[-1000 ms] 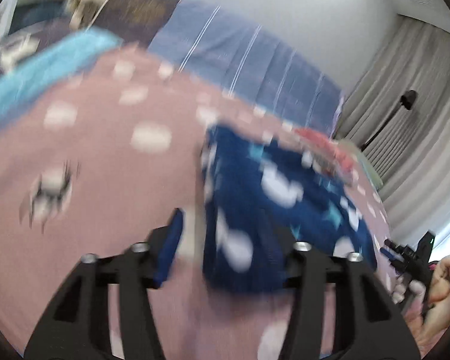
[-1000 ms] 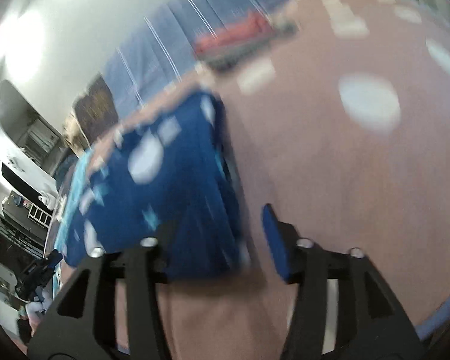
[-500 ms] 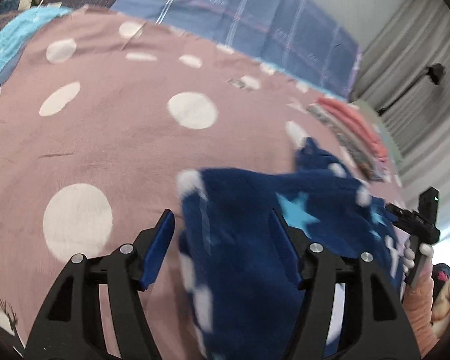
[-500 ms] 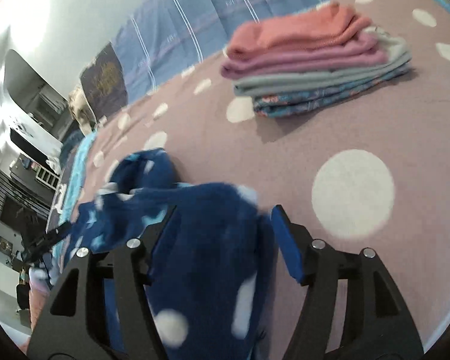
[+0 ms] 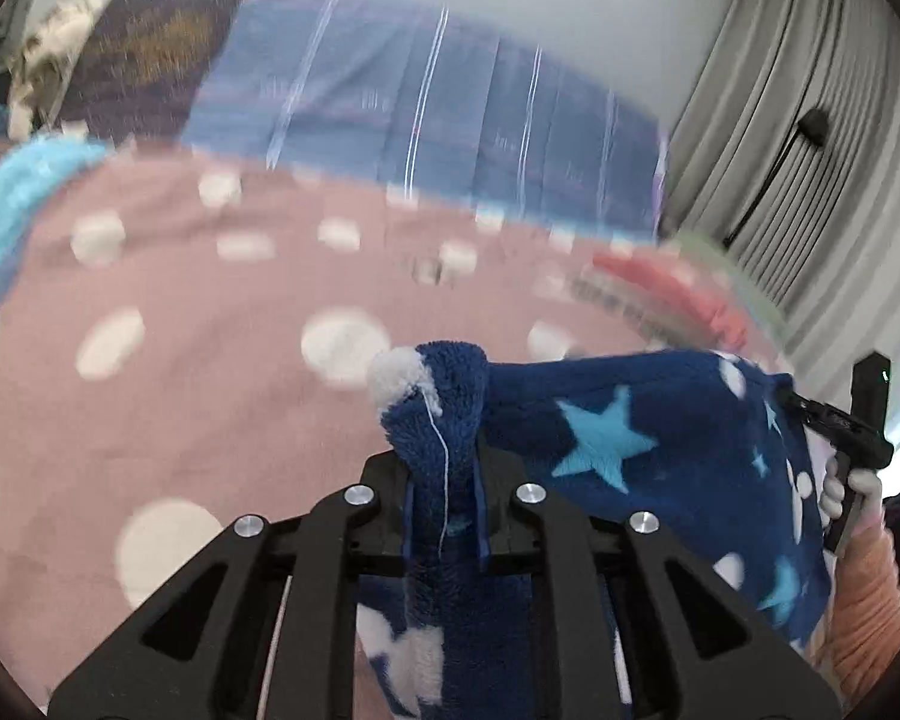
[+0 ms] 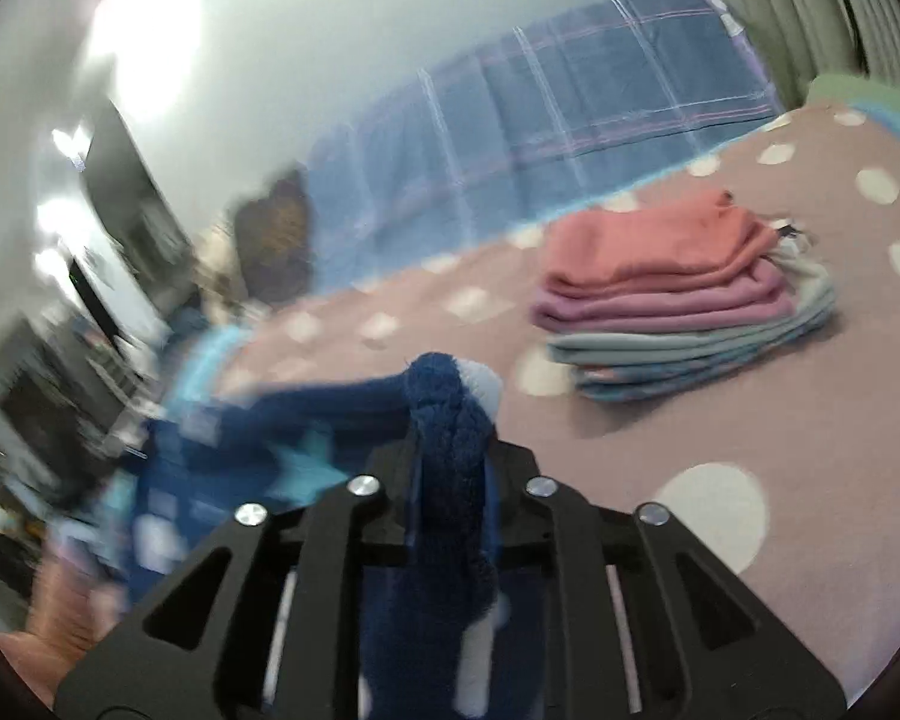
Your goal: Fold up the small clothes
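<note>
While both tools are pinching it, the fuzzy navy-blue fleece garment with light-blue stars and white dots [image 5: 624, 420] hangs stretched between them, up off the bed. The left tool [image 5: 444, 480] is clamped tight on one bunched corner, and the right tool [image 6: 453, 468] is squeezing the other. Out ahead of the right tool and a bit to its right sits a neat stack of folded clothes [image 6: 678, 294] on the pink polka-dot blanket [image 6: 780, 420].

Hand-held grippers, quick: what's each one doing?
Left hand-held gripper: closed, pinching the blue star garment.
Right hand-held gripper: closed, pinching the same garment.
</note>
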`<state>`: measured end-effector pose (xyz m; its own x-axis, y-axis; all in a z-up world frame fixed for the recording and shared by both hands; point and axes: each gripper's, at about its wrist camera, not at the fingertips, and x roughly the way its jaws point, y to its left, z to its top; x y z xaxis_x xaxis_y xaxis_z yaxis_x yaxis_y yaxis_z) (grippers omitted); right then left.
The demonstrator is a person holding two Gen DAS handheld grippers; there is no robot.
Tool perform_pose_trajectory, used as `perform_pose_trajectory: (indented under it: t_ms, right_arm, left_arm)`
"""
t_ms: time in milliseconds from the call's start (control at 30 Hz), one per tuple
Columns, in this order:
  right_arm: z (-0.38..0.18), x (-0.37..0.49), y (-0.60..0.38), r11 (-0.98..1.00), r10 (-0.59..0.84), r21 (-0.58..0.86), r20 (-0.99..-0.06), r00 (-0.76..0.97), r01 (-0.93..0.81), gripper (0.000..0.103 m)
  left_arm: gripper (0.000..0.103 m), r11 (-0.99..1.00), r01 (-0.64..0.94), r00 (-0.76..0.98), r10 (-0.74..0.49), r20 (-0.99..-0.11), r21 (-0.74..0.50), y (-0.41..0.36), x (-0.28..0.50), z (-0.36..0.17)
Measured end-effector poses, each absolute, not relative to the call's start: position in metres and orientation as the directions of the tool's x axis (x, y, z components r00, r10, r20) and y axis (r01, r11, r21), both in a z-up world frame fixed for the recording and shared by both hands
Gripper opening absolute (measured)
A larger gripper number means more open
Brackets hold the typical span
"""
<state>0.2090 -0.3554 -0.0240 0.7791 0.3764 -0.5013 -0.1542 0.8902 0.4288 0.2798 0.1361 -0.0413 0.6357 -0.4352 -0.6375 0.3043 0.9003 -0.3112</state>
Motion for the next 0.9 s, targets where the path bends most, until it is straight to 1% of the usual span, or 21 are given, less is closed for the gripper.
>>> perform_pose_trajectory:
  t_ms: [33,67,133,167,200,267,333,367,433,467,500,533,567,600,633,667,700,733,800,833,900]
  right_arm:
    - [-0.042,0.225,-0.351,0.915,0.331,0.390,-0.588,0.739,-0.099,0.027]
    - [-0.056,0.234,-0.344,0.930,0.298,0.363,-0.644,0.704,-0.061,0.030]
    - [-0.078,0.241,-0.336,0.958,0.213,0.287,-0.727,0.653,0.007,0.031]
    - [-0.079,0.238,-0.334,0.960,0.204,0.279,-0.725,0.658,0.009,0.033]
    - [-0.076,0.232,-0.335,0.961,0.197,0.277,-0.712,0.674,0.011,0.036]
    - [-0.057,0.213,-0.339,0.963,0.163,0.268,-0.671,0.723,0.032,0.042]
    - [-0.031,0.187,-0.339,0.969,0.146,0.245,-0.623,0.768,0.015,0.043]
    - [-0.020,0.175,-0.335,0.971,0.155,0.237,-0.603,0.782,-0.010,0.044]
    - [-0.003,0.148,-0.320,0.967,0.210,0.240,-0.574,0.791,-0.082,0.047]
    - [0.000,0.139,-0.307,0.961,0.247,0.250,-0.564,0.788,-0.122,0.047]
    - [0.002,0.128,-0.295,0.950,0.290,0.264,-0.553,0.781,-0.166,0.048]
    - [0.001,0.111,-0.278,0.931,0.354,0.286,-0.540,0.764,-0.229,0.048]
    - [-0.003,0.099,-0.267,0.914,0.396,0.302,-0.534,0.747,-0.269,0.048]
    - [-0.013,0.087,-0.252,0.893,0.446,0.327,-0.535,0.718,-0.311,0.048]
    - [-0.032,0.075,-0.232,0.874,0.484,0.346,-0.560,0.672,-0.341,0.048]
    - [-0.051,0.067,-0.217,0.879,0.477,0.341,-0.604,0.638,-0.334,0.048]
    - [-0.068,0.063,-0.208,0.891,0.454,0.328,-0.645,0.615,-0.315,0.048]
    - [-0.091,0.057,-0.199,0.912,0.410,0.296,-0.669,0.620,-0.284,0.047]
    - [-0.098,0.040,-0.191,0.931,0.365,0.229,-0.616,0.698,-0.284,0.048]
    - [-0.094,0.037,-0.187,0.940,0.340,0.200,-0.630,0.698,-0.278,0.050]
    - [-0.089,0.039,-0.187,0.942,0.335,0.215,-0.656,0.677,-0.258,0.052]
  left_arm:
    - [0.018,0.912,0.290,0.606,-0.409,-0.683,-0.289,0.131,0.287,-0.056]
    - [0.019,0.922,0.279,0.577,-0.383,-0.722,-0.267,0.128,0.290,-0.071]
    - [0.024,0.929,0.270,0.563,-0.366,-0.741,-0.254,0.129,0.287,-0.082]
    - [0.029,0.933,0.262,0.578,-0.356,-0.734,-0.247,0.133,0.282,-0.080]
    - [0.032,0.935,0.257,0.591,-0.352,-0.725,-0.245,0.137,0.277,-0.074]
    - [0.033,0.939,0.254,0.625,-0.344,-0.701,-0.234,0.145,0.264,-0.058]
    - [0.036,0.940,0.263,0.658,-0.341,-0.671,-0.220,0.147,0.247,-0.040]
    - [0.041,0.930,0.285,0.671,-0.366,-0.645,-0.232,0.146,0.234,-0.028]
    - [0.046,0.907,0.331,0.676,-0.421,-0.605,-0.261,0.140,0.205,-0.015]
    - [0.051,0.884,0.374,0.660,-0.465,-0.590,-0.279,0.133,0.185,-0.013]
    - [0.056,0.875,0.394,0.650,-0.481,-0.588,-0.280,0.129,0.173,-0.014]
    - [0.060,0.868,0.416,0.641,-0.491,-0.590,-0.270,0.122,0.159,-0.019]
    - [0.065,0.867,0.436,0.628,-0.485,-0.609,-0.240,0.114,0.144,-0.030]
    - [0.067,0.880,0.435,0.605,-0.443,-0.661,-0.191,0.106,0.133,-0.050]
    - [0.067,0.893,0.422,0.589,-0.401,-0.702,-0.155,0.101,0.130,-0.065]
    - [0.068,0.906,0.407,0.592,-0.360,-0.721,-0.118,0.099,0.122,-0.085]
    - [0.068,0.907,0.406,0.637,-0.368,-0.677,-0.112,0.102,0.112,-0.091]
    - [0.068,0.910,0.401,0.658,-0.363,-0.660,-0.101,0.104,0.105,-0.091]
    - [0.068,0.918,0.379,0.658,-0.358,-0.662,-0.119,0.106,0.102,-0.085]
    - [0.068,0.921,0.365,0.655,-0.358,-0.665,-0.136,0.108,0.102,-0.084]
    - [0.068,0.926,0.352,0.660,-0.349,-0.665,-0.137,0.109,0.100,-0.081]
